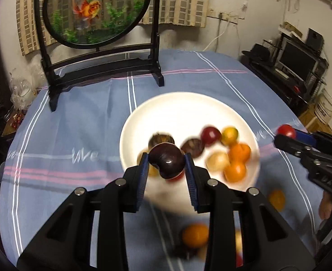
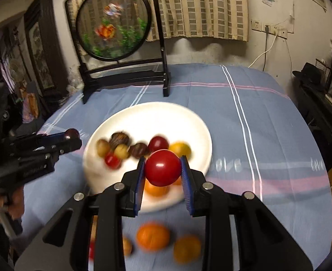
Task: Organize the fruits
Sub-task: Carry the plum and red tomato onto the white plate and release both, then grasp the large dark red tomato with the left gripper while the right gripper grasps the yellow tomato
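Most small round fruits already sit on the white round plate [image 1: 184, 106]; left gripper [image 1: 167, 164] clamps a dark purple plum [image 1: 167, 160], right gripper [image 2: 162, 169] a glossy red tomato [image 2: 163, 167], both above it, while a few orange fruits [image 2: 153, 237] wait on the blue striped cloth [image 2: 267, 124].

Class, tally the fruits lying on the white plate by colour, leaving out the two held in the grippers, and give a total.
On the white plate, as far as the blur allows:
dark brown fruits: 2
dark red fruit: 1
bright red fruit: 1
yellow-orange fruit: 1
orange fruits: 2
pale tan fruits: 2
Total: 9
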### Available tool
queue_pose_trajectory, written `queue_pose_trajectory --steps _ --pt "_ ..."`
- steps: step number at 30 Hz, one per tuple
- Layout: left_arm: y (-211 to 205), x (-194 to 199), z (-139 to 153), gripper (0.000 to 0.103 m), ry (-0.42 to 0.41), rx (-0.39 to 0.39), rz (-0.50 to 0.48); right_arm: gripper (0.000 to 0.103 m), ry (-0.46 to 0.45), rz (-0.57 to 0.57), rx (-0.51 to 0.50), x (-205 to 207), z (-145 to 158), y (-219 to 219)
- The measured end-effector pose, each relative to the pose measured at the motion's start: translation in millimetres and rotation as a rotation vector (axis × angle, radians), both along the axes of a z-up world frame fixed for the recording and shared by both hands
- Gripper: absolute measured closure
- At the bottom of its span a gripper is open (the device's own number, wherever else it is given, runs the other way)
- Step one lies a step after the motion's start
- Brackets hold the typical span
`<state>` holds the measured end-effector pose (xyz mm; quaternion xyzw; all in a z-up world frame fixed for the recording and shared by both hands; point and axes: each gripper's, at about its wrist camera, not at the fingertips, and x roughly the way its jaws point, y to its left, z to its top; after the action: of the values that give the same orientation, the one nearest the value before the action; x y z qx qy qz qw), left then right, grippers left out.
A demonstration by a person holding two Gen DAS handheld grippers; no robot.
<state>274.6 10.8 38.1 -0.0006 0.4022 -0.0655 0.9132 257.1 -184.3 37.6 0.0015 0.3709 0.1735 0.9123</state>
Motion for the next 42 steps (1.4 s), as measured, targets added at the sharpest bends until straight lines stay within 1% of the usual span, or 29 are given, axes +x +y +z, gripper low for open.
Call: queue_pose_trajectory --steps 3,5,9,12,13,14,15,16,17,19,21,22,24,25,27,29,30,31,32,33,34,35,37,42 --pt "2 40 -12 0.071 0.026 0.001 0.04 0.073 0.051 -0.009 -0.015 43 -14 11" --pt "3 54 -20 0.071 0.042 0.007 0.055 0.073 0.083 -0.022 -0.044 66 -27 17" --pt "0 77 -37 0.071 0.078 0.024 0.054 0.072 0.103 -0.028 -0.06 90 -42 25" --pt "1 83 -44 0.068 0.092 0.021 0.084 0.071 0.098 -0.029 -0.073 95 -45 31" --pt "2 84 -44 0.052 0.097 0.009 0.087 0.068 0.11 -0.027 -0.088 95 -45 32" --pt "3 83 -43 0.033 0.098 -0.005 0.089 0.059 0.115 -0.025 -0.089 94 -45 32" --pt "3 79 -40 0.031 0.074 -0.022 0.091 0.051 0.107 -0.023 -0.082 92 -43 31" --pt "3 76 -37 0.03 0.054 -0.027 0.091 0.04 0.075 -0.02 -0.074 86 -39 29" --pt "2 73 -35 0.028 0.04 -0.022 0.091 0.04 0.044 -0.016 -0.077 81 -35 27" --pt "0 65 -30 0.024 0.029 -0.025 0.083 0.04 0.044 -0.011 -0.07 73 -31 23" --pt "1 54 -27 0.021 0.021 -0.054 0.082 0.04 0.062 -0.013 -0.021 60 -26 13" --pt "2 47 -25 0.019 0.008 -0.057 0.088 0.04 0.063 -0.014 0.01 50 -23 7" --pt "5 29 -19 0.018 -0.052 -0.061 0.118 0.039 0.054 -0.013 0.064 31 -18 -5" --pt "7 19 -16 0.016 -0.09 -0.075 0.135 0.037 0.054 -0.018 0.094 18 -16 -12" --pt "12 -3 -13 0.014 -0.147 -0.089 0.166 0.029 0.052 -0.037 0.136 -1 -15 -23" --pt "12 -16 -12 0.014 -0.143 -0.074 0.145 0.016 0.036 -0.08 0.154 -23 -15 -37" --pt "11 -25 -12 0.014 -0.131 -0.066 0.128 0.014 0.025 -0.096 0.15 -35 -15 -42" --pt "11 -34 -12 0.013 -0.123 -0.054 0.116 0.013 0.017 -0.102 0.144 -44 -16 -45" --pt "11 -40 -12 0.008 -0.124 -0.048 0.112 0.013 0.007 -0.107 0.137 -53 -16 -48" --pt "11 -50 -13 0.004 -0.125 -0.035 0.112 0.013 -0.004 -0.114 0.131 -61 -16 -50" --pt "12 -59 -14 0.003 -0.127 -0.027 0.113 0.01 -0.012 -0.129 0.124 -73 -18 -54" --pt "12 -68 -15 0.002 -0.129 -0.023 0.112 0.007 -0.017 -0.138 0.122 -80 -19 -57" --pt "12 -86 -21 0.002 -0.109 -0.004 0.096 0.004 -0.031 -0.148 0.142 -101 -27 -65" --pt "10 -120 -41 0.002 -0.058 0.028 0.058 0.004 0.011 -0.168 0.18 -130 -48 -79"
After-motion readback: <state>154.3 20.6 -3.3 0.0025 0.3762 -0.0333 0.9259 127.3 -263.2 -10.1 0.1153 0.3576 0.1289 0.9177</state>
